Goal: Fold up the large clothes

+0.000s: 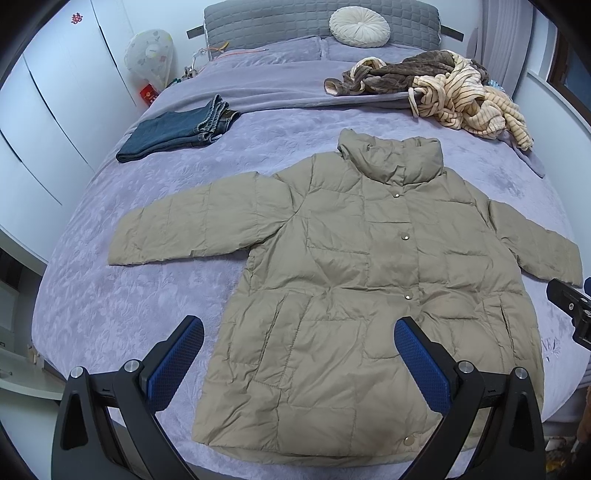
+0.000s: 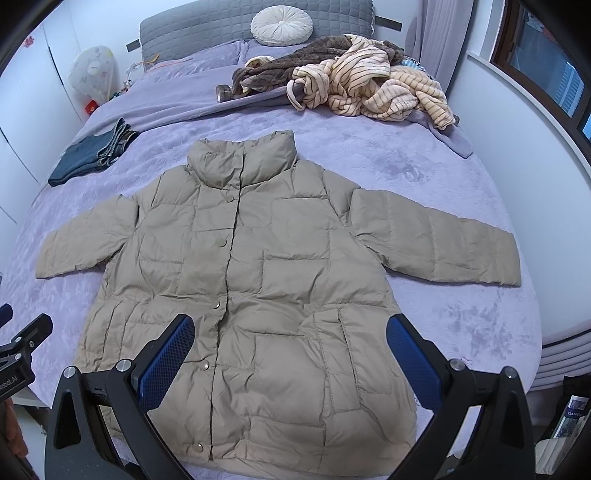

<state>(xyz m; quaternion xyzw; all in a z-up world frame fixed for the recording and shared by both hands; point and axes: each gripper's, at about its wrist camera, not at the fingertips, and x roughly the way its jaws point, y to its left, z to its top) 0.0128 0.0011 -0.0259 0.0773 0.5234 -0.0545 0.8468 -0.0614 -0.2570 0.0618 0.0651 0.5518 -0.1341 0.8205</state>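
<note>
A beige quilted puffer jacket point(image 1: 362, 266) point(image 2: 266, 280) lies flat and face up on the purple bed, snapped closed, collar toward the headboard, both sleeves spread sideways. My left gripper point(image 1: 299, 343) hovers open above the jacket's lower left part, its blue pads wide apart with nothing between them. My right gripper point(image 2: 291, 339) hangs open over the lower right part near the pocket, also empty. The right gripper's black body point(image 1: 570, 306) shows at the right edge of the left wrist view; the left gripper's body point(image 2: 22, 350) shows at the left edge of the right wrist view.
Folded blue jeans point(image 1: 177, 129) point(image 2: 92, 153) lie at the bed's far left. A heap of brown and striped cream clothes point(image 1: 443, 88) point(image 2: 351, 81) sits at the far right. A round cream cushion point(image 1: 360, 27) leans on the grey headboard point(image 2: 207, 22). White wardrobe doors point(image 1: 48, 110) stand left.
</note>
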